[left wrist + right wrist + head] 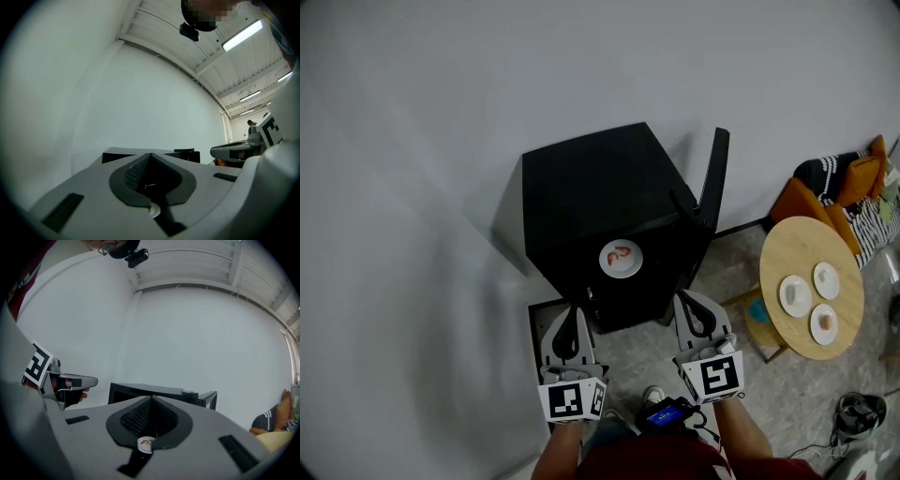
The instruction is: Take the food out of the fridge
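Observation:
A black mini fridge stands against the white wall with its door swung open to the right. Inside it lies a white plate with a reddish piece of food on it. My left gripper is just before the fridge's lower left, and my right gripper is at its lower right. Both have their jaws together and hold nothing. In the left gripper view the closed left gripper points at the fridge, and the plate peeks out below. The right gripper view shows the right gripper shut, with the plate under the tips.
A round wooden table at the right carries three small white plates with food. Striped and orange cushions lie behind it. A low wooden stool stands between fridge and table. The floor is grey stone.

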The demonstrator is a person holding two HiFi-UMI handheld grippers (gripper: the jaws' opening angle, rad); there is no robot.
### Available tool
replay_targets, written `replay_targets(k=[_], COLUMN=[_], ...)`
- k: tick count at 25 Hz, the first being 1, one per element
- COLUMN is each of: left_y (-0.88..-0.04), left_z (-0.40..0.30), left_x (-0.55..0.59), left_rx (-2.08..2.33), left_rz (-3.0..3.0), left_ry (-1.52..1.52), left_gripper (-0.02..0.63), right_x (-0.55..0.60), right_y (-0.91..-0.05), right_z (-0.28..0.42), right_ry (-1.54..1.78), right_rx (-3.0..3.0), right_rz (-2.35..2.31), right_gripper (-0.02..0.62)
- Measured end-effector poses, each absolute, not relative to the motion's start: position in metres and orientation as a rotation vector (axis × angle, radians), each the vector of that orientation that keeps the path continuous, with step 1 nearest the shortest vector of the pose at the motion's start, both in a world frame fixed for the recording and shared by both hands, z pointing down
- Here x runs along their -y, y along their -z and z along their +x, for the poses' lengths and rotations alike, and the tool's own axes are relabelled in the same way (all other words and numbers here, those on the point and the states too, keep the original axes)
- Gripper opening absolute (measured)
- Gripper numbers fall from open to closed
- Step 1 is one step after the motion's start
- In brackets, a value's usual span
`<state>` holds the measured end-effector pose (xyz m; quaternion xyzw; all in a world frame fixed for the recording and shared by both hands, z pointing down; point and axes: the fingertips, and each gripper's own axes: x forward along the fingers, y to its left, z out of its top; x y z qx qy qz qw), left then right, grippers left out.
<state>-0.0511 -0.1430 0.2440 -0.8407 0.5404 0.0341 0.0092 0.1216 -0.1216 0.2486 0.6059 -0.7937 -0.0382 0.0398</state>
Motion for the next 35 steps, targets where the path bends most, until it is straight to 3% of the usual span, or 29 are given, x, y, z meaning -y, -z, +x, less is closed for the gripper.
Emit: replay_targets(k=[35], left_y=[-0.25], left_z=[-0.076], left_x=[0.17], left_rx=[-1.675], left_rz=[-2.68], left_ry=[-0.195], left_gripper=[0.014], right_x=[0.146], right_y=[-0.272], right_z=[0.082], right_ry=[0.07], right_rx=[2.38], right_rz=[1.851], right_gripper=[0.023])
